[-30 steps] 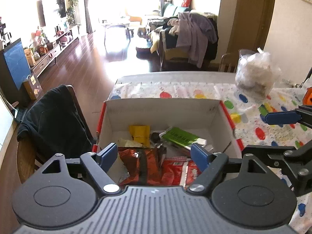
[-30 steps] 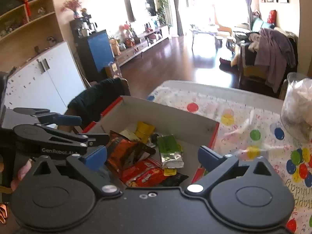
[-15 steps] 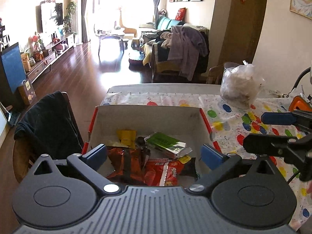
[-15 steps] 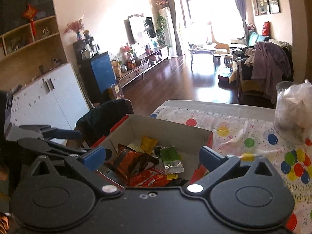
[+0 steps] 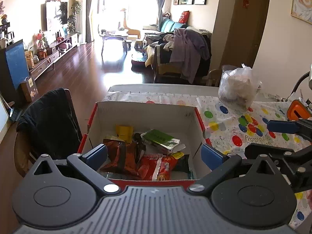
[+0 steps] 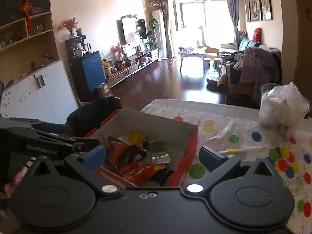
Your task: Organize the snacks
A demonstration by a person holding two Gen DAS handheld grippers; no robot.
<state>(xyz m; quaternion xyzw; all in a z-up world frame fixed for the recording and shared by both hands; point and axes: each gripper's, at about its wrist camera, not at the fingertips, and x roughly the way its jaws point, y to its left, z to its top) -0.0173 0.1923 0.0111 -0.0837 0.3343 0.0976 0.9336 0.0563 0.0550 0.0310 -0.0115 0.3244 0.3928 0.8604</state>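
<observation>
A red-sided cardboard box (image 5: 144,107) with a white inside stands on the table and holds several snack packets. Among them are an orange-brown one (image 5: 122,156), a red one (image 5: 158,167), a green one (image 5: 159,138) and a yellow one (image 5: 124,131). My left gripper (image 5: 154,154) hovers over the box's near edge, jaws wide open and holding nothing. My right gripper (image 6: 153,156) is open too and holds nothing, above the box's (image 6: 156,120) near right corner. Its blue finger (image 5: 282,126) shows at the right of the left wrist view.
A spotted tablecloth (image 5: 234,128) covers the table. A filled clear plastic bag (image 5: 237,87) stands at the far right, with an orange object (image 5: 298,112) near the right edge. A chair draped in a black garment (image 5: 48,120) stands left of the box.
Both grippers have drawn back from the box and risen a little, so it looks smaller and farther off. The left jaws have spread wider. The packets lie as before.
</observation>
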